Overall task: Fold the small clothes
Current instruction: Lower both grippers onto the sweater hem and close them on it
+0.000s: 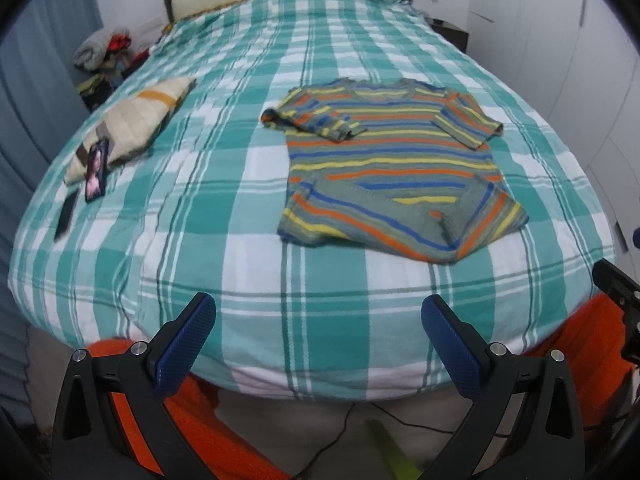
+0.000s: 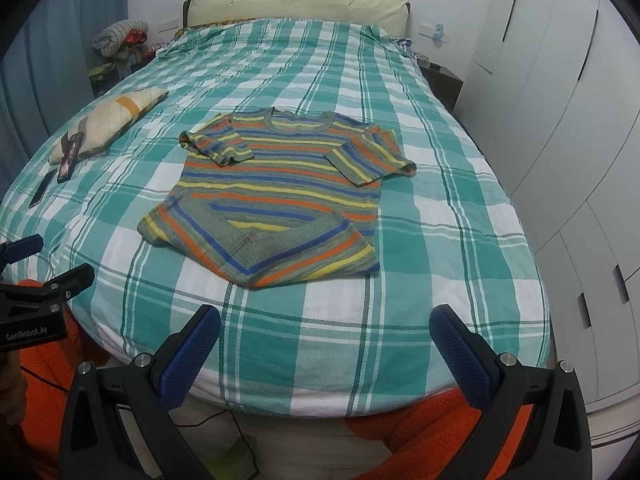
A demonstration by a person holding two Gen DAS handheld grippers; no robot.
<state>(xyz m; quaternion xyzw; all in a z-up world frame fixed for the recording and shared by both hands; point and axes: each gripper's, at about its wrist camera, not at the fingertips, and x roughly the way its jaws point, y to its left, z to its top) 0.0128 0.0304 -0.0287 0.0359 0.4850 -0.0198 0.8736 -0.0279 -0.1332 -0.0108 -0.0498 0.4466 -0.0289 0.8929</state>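
A small striped T-shirt (image 1: pixel 390 160) (image 2: pixel 280 188) in grey, orange, blue and yellow lies on the green-and-white checked bed (image 1: pixel 240 184) (image 2: pixel 440 208). Both sleeves are folded in over the chest, and the bottom hem is turned up over the body. My left gripper (image 1: pixel 318 320) hangs open over the bed's near edge, well short of the shirt and to its left. My right gripper (image 2: pixel 325 330) is open too, just in front of the shirt's near edge. Nothing sits between either pair of fingers. The left gripper's body (image 2: pixel 44 304) shows at the left of the right wrist view.
A beige pillow (image 1: pixel 132 124) (image 2: pixel 108 120) lies at the bed's left side, with a phone (image 1: pixel 97 170) and a dark flat object (image 1: pixel 66 214) beside it. White wardrobe doors (image 2: pixel 560 120) stand to the right. Orange fabric (image 1: pixel 224 436) and cables are below the bed's edge.
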